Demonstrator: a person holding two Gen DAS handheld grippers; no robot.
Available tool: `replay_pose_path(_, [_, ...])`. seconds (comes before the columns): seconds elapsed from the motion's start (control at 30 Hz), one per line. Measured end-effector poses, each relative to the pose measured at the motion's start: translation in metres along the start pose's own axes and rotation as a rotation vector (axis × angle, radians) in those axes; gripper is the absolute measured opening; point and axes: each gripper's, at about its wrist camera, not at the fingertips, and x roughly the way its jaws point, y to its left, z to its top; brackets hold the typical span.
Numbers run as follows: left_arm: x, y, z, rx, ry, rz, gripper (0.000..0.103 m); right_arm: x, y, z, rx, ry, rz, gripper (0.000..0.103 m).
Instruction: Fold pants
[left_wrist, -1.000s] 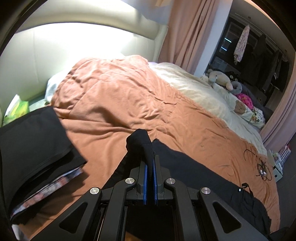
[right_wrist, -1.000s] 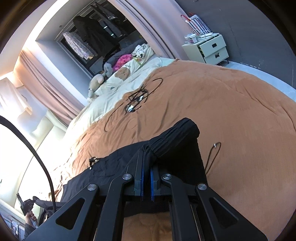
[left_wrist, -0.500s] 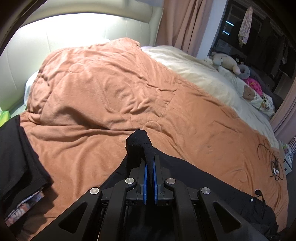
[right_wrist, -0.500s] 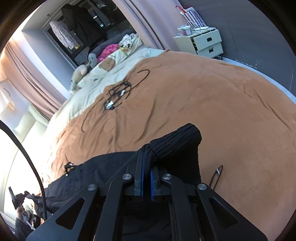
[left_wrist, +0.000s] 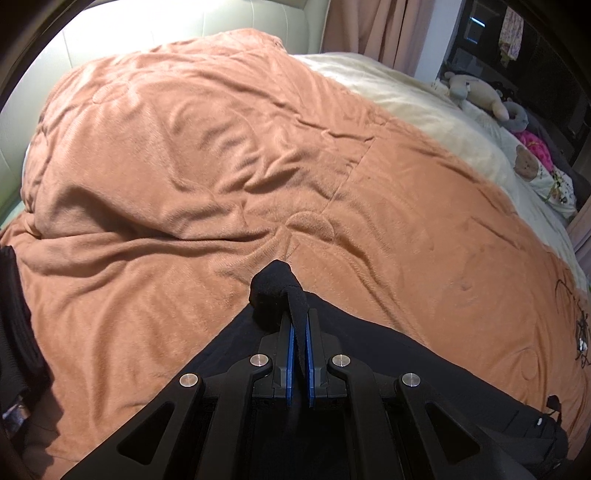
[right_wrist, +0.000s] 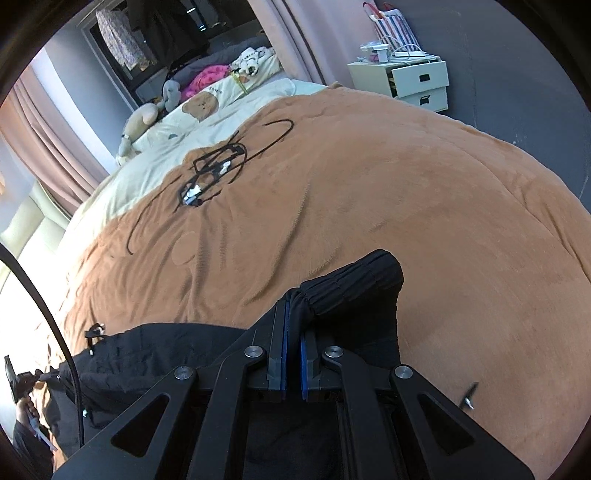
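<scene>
Left wrist view: the left gripper (left_wrist: 299, 325) has its jaws clamped tight on a bunched fold of the black pants (left_wrist: 388, 354), the cloth poking up past the blue pads (left_wrist: 290, 354) in a dark knob, and the rest of the pants trails off to the right over the orange blanket (left_wrist: 207, 155), lying on the near part of the bed with a small drawstring toggle at the right end; a dark pile of clothes (left_wrist: 14, 332) sits at the bed's left edge, a cream sheet (left_wrist: 424, 103) covers the far right side, and plush toys (left_wrist: 476, 88) sit at the far right corner by the curtain (left_wrist: 369, 33). Right wrist view: the right gripper (right_wrist: 292, 325) is squeezed closed too, pinching the ribbed waistband (right_wrist: 354, 288) of the same pants, which bulges up to the right of the pads while the legs spread away to the left along the near edge of the blanket; a tangle of black cable (right_wrist: 218, 170) lies further up toward the sheet, a white nightstand (right_wrist: 410, 81) stands beyond the bed's far right corner, and a person's hand (right_wrist: 26, 406) shows at the lower left
</scene>
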Motion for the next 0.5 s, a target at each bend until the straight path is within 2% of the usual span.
replay_pose_path(0.33, [0.033,-0.010,0.008,-0.004,0.021,0.024,0.006,0.029,0.016,0.013,-0.047,-0.008,-0.055,0.001])
replay_pose_path(0.43, [0.040,-0.013,0.009,0.004,0.057,0.019,0.014,0.036,0.019,0.014,-0.054,0.022,-0.059,0.003])
replay_pose_path(0.47, [0.040,-0.014,0.009,0.014,0.066,0.022,0.021,0.037,0.018,0.015,-0.045,0.036,-0.046,0.008])
replay_pose_path(0.5, [0.038,-0.013,0.009,0.016,0.068,0.011,0.036,0.036,0.016,0.015,-0.029,0.051,-0.014,0.012])
